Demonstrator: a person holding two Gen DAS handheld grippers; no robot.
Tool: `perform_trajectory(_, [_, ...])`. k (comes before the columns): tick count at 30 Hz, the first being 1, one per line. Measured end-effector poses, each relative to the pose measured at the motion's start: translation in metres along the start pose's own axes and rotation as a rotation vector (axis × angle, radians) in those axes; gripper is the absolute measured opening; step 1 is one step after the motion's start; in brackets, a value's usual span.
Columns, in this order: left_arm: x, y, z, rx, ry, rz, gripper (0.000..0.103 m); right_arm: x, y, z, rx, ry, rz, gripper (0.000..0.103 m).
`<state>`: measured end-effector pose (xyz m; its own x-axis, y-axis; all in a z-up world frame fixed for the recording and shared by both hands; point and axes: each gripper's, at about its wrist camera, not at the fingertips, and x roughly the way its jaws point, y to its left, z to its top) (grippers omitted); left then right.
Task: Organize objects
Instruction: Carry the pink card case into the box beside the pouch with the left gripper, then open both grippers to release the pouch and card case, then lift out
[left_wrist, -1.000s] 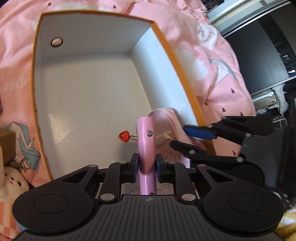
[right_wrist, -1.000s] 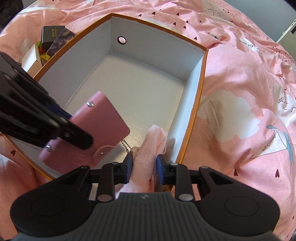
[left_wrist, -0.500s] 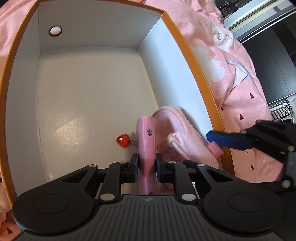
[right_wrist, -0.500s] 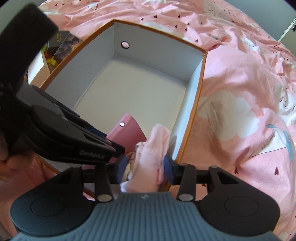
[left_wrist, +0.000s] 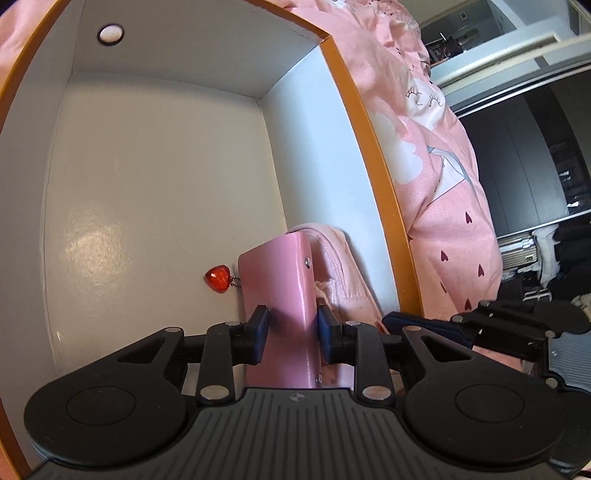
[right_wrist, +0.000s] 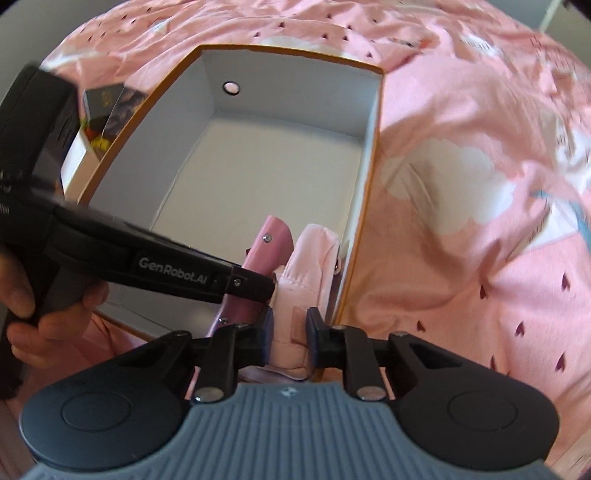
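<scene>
So right now my left gripper (left_wrist: 291, 328) has its jaws just loosened around the pink wallet (left_wrist: 280, 280), which stands on edge at the near end of the box (left_wrist: 373, 177) on the bed, pads either side but the left one looks barely off it. My right gripper (right_wrist: 289, 332) has been closing its jaws and sits narrow on the soft pouch (right_wrist: 306, 266) tucked against the box's right wall. Wallet looks stiff and light, so I'd pinch its flat faces mid-height and mind the dangly red heart charm (left_wrist: 218, 279); the pouch is squishy, so I'd grab deep.
</scene>
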<state>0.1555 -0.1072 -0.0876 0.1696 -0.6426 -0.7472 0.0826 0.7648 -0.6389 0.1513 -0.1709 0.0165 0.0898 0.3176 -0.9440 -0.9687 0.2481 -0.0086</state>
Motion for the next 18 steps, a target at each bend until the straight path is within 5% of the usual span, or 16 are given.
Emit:
perform_trajectory(6, [-0.004,0.008,0.002,-0.063,0.010,-0.051,0.032,0.000,-0.019,-0.002,0.194,0.018,0.083,0.012])
perform_trajectory(12, [0.009,0.000,0.003,-0.028,-0.004,-0.050,0.033,0.004,-0.002,-0.004,0.095,-0.006,-0.041,0.011])
perform_trajectory(18, [0.005,-0.003,0.003,-0.007,-0.004,-0.055,0.033,0.001,0.005,-0.005,0.021,-0.017,-0.068,0.013])
